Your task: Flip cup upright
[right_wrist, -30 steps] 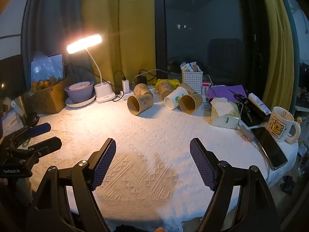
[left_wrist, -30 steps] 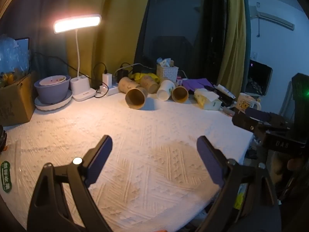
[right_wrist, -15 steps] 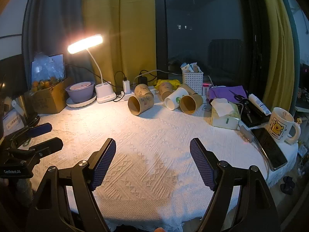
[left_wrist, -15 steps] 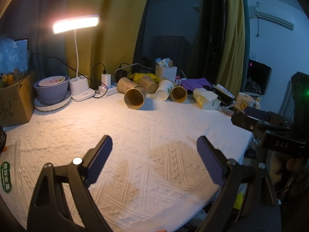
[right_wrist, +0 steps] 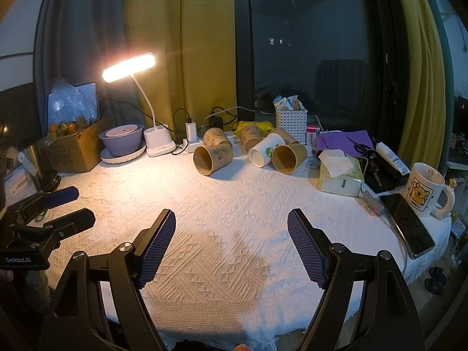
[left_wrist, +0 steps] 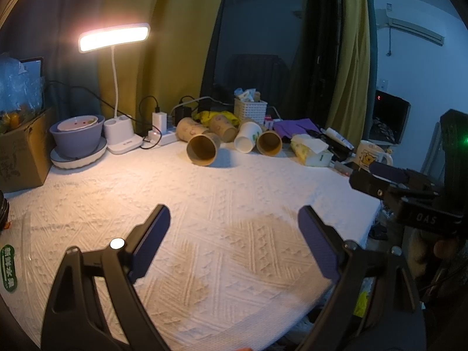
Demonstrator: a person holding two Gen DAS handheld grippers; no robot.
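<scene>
White knitted cloth covers your table, lit from the back left by a desk lamp, with dark window glass and yellow curtains behind. Your cups lie on their sides in a huddle at the far edge: the nearest brown cup with its mouth toward you, a white cup and another brown cup just beside it, and two more brown ones behind, close to the power strip and the white basket.

Both your tools hang well short of them. Your left gripper has its fingers spread wide over bare cloth, and your right gripper is spread the same way, nothing between the pads of either.

Watch the crowding. Paper cups are light and round, so a pad that nudges one wall before the other closes could roll the cup away or knock it into its neighbours. Squeeze hard and the rim will likely crush. The white cup and the right-hand brown cup look to be touching, though the fisheye makes that hard to judge; going for either risks dragging the other. The textured cloth may snag a rim as you tip the cup up. On your right, the tissue box, phone and mug sit near your swing path.
</scene>
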